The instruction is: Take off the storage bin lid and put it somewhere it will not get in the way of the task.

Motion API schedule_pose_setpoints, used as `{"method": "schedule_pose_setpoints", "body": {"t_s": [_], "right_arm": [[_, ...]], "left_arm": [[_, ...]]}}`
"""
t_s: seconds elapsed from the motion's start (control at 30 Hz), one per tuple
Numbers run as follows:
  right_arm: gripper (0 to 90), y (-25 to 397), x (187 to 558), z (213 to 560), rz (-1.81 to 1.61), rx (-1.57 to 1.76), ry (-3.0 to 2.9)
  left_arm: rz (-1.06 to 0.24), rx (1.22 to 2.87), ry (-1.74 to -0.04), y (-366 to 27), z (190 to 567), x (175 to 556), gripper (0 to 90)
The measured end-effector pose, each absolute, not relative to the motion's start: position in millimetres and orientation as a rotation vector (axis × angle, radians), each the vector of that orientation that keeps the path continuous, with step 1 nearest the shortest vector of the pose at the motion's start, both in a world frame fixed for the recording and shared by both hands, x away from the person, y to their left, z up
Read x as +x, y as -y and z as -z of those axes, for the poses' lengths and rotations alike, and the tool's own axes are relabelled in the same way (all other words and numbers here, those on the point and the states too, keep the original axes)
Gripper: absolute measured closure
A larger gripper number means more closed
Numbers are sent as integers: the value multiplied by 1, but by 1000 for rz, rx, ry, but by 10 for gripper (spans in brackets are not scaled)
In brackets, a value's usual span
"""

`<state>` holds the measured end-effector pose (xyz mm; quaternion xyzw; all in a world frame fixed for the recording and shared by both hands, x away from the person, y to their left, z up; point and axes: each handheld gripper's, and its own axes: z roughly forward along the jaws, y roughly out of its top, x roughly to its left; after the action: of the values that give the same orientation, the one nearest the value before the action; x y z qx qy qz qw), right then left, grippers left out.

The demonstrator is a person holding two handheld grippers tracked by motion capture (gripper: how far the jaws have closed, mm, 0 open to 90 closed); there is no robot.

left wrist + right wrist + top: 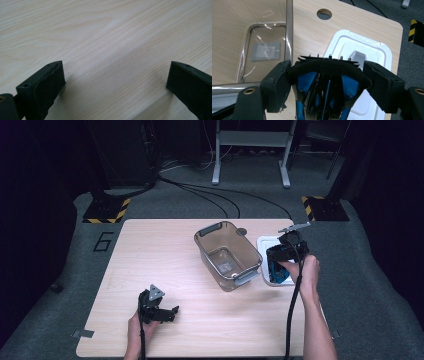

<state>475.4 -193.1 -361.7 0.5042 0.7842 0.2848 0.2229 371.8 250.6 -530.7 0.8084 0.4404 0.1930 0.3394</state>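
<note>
Black-and-blue device (pixel 325 87) clamped between jaws of right gripper (pixel 325 75), pads pressing on both ends of its curved black top band. Glossy black body, arched strip across the top, blue panels either side of centre, thin black ribs between, small metal pins poking up along the rear edge. Lower part cut off by the frame edge in the right gripper view; exact kind of device unclear. In the high view, same device (pixel 278 270) seen as dark shape with a blue loop, held under right gripper (pixel 286 252) above white moulded tray (pixel 265 244) at table's right edge, just beside clear plastic bin (pixel 228 254). Cannot tell whether touching tray or lifted off it. Tray: white, stepped recess, raised block in the middle (pixel 359 56). Bin: transparent, grey handles, rectangular label on its floor (pixel 265 51), otherwise nothing visible inside. Round hole (pixel 324 14) in tabletop beyond bin and tray.

Left gripper (pixel 159 312) low over near-left part of light wood table (pixel 150 250), well apart from bin and device. Jaws spread wide in the left gripper view (pixel 115 82), nothing between them, bare wood grain under. Person's hands grasping both grippers from the bottom edge, cable trailing from right one.
</note>
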Motion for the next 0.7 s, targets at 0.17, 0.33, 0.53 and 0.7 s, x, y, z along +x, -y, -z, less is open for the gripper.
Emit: {"method": "schedule_pose_setpoints", "body": {"t_s": [0.17, 0.33, 0.53, 0.7], "right_arm": [[242, 193, 482, 358, -780, 1392, -2162], [242, 192, 488, 352, -768, 1383, -2157], [242, 190, 494, 344, -754, 1371, -2150], [242, 188, 499, 338, -750, 1363, -2141]], "left_arm": [[-501, 2106, -1146, -251, 531, 372, 16], [-502, 2105, -1147, -251, 531, 372, 16], [-502, 2105, -1146, -251, 531, 372, 16], [-499, 2107, -1145, -251, 531, 372, 16]]}}
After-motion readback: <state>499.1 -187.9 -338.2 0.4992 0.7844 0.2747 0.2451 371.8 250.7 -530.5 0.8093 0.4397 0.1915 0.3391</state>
